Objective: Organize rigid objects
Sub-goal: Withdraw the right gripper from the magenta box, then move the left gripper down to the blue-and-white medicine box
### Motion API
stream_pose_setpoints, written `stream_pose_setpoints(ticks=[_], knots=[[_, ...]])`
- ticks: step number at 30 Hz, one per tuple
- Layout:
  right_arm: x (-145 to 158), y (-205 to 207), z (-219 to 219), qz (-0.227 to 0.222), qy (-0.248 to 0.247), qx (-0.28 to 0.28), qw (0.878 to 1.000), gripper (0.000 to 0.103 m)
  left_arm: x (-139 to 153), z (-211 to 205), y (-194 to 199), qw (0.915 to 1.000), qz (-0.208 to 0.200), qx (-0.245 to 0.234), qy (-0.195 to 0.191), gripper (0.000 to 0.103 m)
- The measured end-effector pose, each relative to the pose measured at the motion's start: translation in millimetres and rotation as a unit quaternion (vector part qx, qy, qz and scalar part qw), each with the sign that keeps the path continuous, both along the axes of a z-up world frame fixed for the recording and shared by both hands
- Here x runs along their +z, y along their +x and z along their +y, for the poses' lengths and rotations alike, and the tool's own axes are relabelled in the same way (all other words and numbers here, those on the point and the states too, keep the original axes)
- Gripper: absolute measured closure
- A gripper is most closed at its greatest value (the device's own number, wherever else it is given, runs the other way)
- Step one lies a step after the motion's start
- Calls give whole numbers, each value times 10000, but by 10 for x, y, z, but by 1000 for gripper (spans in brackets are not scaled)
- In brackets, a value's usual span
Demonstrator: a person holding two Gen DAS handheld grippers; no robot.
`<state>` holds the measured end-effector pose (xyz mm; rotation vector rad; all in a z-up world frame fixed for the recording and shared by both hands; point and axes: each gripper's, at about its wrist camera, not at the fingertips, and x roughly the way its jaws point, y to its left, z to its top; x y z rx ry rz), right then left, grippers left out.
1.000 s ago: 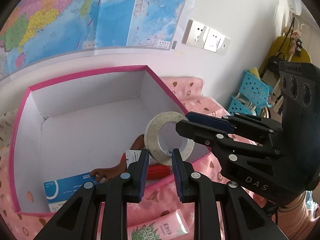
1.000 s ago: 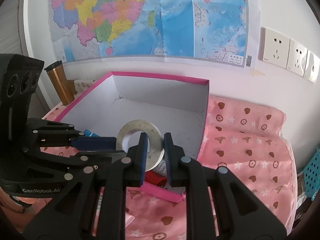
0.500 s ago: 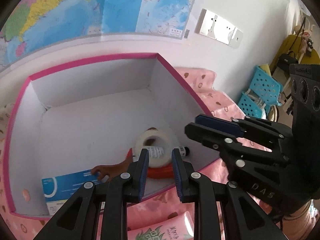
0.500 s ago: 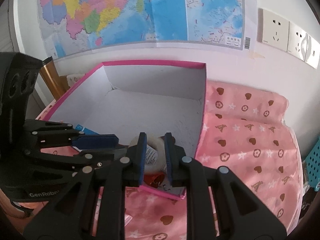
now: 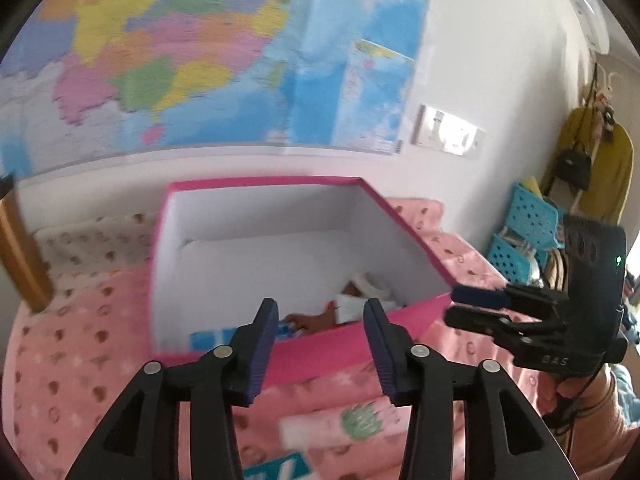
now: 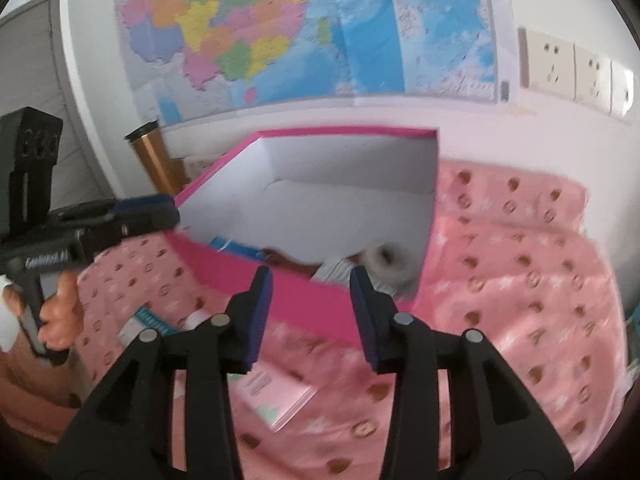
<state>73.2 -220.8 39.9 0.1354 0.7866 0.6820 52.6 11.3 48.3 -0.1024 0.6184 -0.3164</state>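
Observation:
A pink box with white inside [image 5: 280,184] [image 6: 344,133] stands on the pink patterned cloth. Inside lie a white tape roll [image 5: 370,285] [image 6: 386,262], a blue-and-white pack [image 5: 208,338] [image 6: 236,247], a brown figure [image 5: 312,320] and a white labelled item [image 5: 348,309] [image 6: 340,270]. My left gripper [image 5: 320,346] is open and empty, in front of the box's near wall. My right gripper [image 6: 312,310] is open and empty, also before the near wall. A pink tube with a green plant print [image 5: 344,424] [image 6: 276,394] lies on the cloth below the grippers.
A copper-coloured flask [image 6: 150,156] stands left of the box by the wall. A map and sockets [image 6: 576,70] are on the wall behind. Blue baskets [image 5: 524,236] and a yellow coat stand at the right. Small items [image 6: 140,320] lie on the cloth at the left.
The tape roll was let go and now lies in the box. Both grippers have opened wide and pulled back and up from the box.

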Motion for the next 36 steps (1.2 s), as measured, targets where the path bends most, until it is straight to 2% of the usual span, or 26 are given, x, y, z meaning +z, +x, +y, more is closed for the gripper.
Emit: stream_pose_setpoints(ticks=[2,7,10,22,30,36], knots=[[-82,-96,25,132,81,124,9998,61,-61,136,-76,9998,87,154,-29,52],[-282,-215,124,422,23,319,9986,60,-386,340,-180,9974,573,431,-22,52],[-403,-257,169,563,-86,326,9978,54,-556,354,-224,9957,807,449,-73,52],[-747,-323,130,1198,-25,120,9927,52,-901,79,-229,9922,1241,30,-115,52],[-855,-347,103,1364,24,26,9907,52,-1049,-20,-114,9883,1511,-107,-149,53],[-888,-343,99,1397,40,1,9902,52,-1067,-124,-136,9877,1532,-280,-154,54]])
